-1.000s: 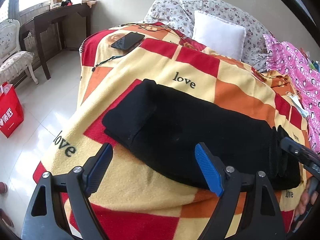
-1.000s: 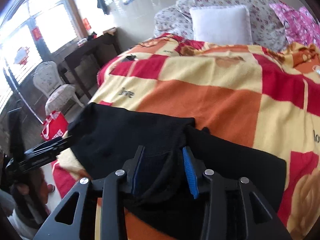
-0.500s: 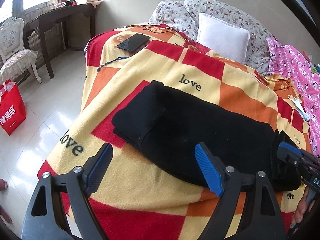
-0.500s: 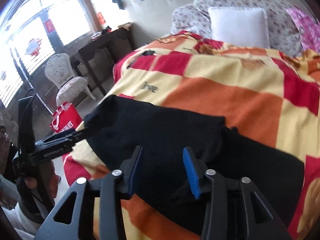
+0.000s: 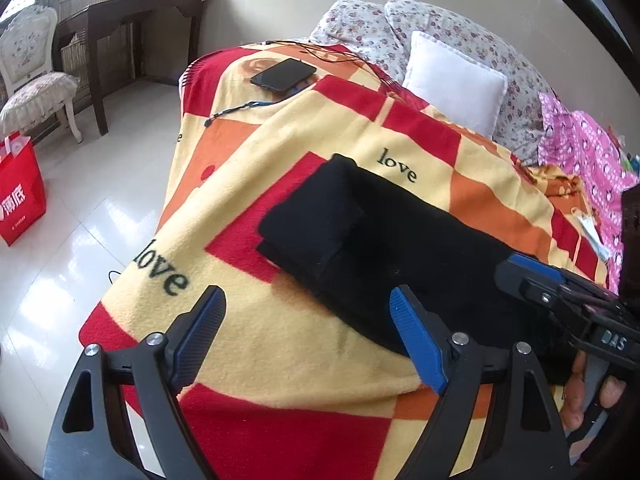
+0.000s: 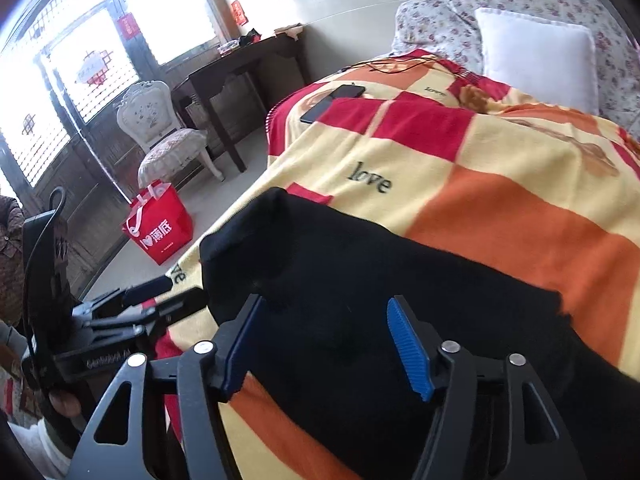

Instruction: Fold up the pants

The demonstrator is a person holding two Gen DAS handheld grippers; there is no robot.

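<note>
The black pants (image 5: 400, 240) lie folded lengthwise across the checked blanket (image 5: 280, 360), with one end doubled over at the left. My left gripper (image 5: 308, 308) hovers open over the blanket beside the pants' near edge, nothing between its fingers. In the right wrist view the pants (image 6: 360, 260) fill the foreground. My right gripper (image 6: 326, 312) hangs just above them with its jaws opening, and the pads are off the cloth. Each gripper shows in the other's view: the right gripper (image 5: 532, 276) at the pants' right end, the left gripper (image 6: 160, 292) at their left end.
A dark phone (image 5: 284, 74) with cables lies at the bed's far corner. A white pillow (image 5: 452, 80) and pink bedding (image 5: 580, 152) sit at the head. Off the bed's left side stand a red bag (image 5: 18, 188), a white chair (image 5: 32, 76) and a dark table (image 5: 132, 12).
My right gripper has let go of the bunched black cloth, its jaws have widened, and it has slid sideways along the pants. The left gripper stayed open and drifted slightly.
</note>
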